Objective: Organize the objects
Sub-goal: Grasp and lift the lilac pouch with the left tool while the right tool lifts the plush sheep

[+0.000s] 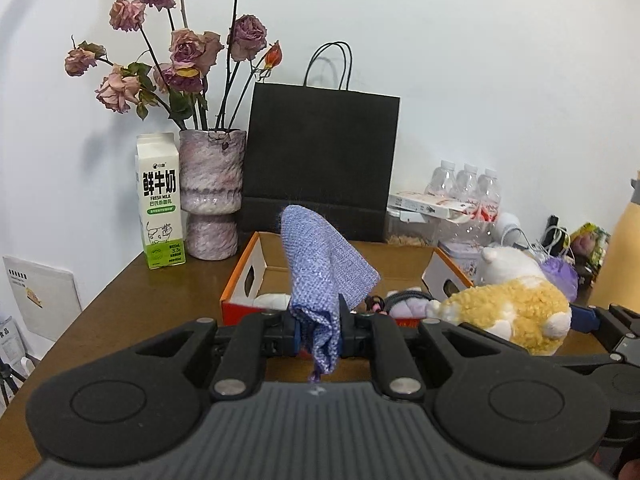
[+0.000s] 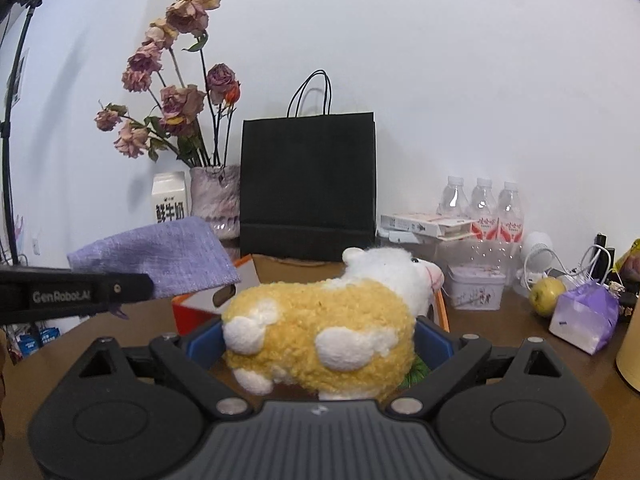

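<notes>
The left hand-held gripper [image 1: 319, 330] has its jaws pressed nearly together, pinching a purple woven cloth [image 1: 320, 276]. The cloth stands up above the fingertips in a loose fold, and a short tail hangs below them. The right hand-held gripper [image 2: 320, 342] has its jaws spread wide around a yellow and white plush sheep [image 2: 320, 320]; its blue pads [image 2: 430, 344] press the toy's flanks, so the sheep is held clear of the worktop [image 2: 500, 332].

Both held things hang over an orange cardboard box [image 1: 240, 280] that lies open on the brown worktop, just in front of a black paper bag [image 1: 320, 160].

The left wrist view looks down into the box, showing white and purple soft items [image 1: 404, 308] inside; in the right wrist view the sheep hides most of the box. The left view also shows the full front of the milk carton [image 1: 160, 204] beside the flower vase [image 1: 212, 196] of dried roses, and a white card [image 1: 44, 300] leaning against the wall at far left.

The right wrist view shows the left hand-held gripper from the side, as a black bar with the cloth spread flat above it. It also shows things on the right of the worktop more clearly: three water bottles [image 2: 484, 212], a small patterned tin [image 2: 476, 288], a greenish apple [image 2: 546, 294] and a purple tissue packet [image 2: 584, 316].
</notes>
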{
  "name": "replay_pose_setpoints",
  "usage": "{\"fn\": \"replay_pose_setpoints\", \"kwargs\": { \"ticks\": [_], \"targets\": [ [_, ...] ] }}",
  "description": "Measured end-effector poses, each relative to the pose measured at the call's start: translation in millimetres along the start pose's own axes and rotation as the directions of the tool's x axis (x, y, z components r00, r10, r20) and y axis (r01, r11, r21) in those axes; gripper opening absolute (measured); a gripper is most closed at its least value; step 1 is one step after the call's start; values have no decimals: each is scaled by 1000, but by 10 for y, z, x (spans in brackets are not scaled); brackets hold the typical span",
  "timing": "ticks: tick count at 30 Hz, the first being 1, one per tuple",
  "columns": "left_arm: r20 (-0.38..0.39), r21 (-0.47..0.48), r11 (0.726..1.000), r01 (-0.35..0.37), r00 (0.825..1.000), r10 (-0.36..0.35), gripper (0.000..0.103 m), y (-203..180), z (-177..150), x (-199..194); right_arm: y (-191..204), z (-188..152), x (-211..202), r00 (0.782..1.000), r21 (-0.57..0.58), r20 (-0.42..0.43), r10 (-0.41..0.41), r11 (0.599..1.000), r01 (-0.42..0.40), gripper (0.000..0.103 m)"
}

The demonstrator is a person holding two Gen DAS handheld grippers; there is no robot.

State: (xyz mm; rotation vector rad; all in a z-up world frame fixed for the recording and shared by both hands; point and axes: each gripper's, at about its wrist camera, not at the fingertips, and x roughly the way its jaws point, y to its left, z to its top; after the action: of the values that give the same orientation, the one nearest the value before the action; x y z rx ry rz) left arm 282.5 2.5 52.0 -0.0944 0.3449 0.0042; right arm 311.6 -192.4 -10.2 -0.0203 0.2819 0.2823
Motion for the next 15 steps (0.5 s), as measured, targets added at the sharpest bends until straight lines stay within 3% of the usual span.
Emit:
{"fn": "replay_pose_setpoints", "kwargs": {
  "ticks": [15],
  "targets": [
    [21,-22,1000,18,1000,-18,15,-31,228,486,-66,149,494,1000,10,15,21,1000,-21,96]
  ]
}}
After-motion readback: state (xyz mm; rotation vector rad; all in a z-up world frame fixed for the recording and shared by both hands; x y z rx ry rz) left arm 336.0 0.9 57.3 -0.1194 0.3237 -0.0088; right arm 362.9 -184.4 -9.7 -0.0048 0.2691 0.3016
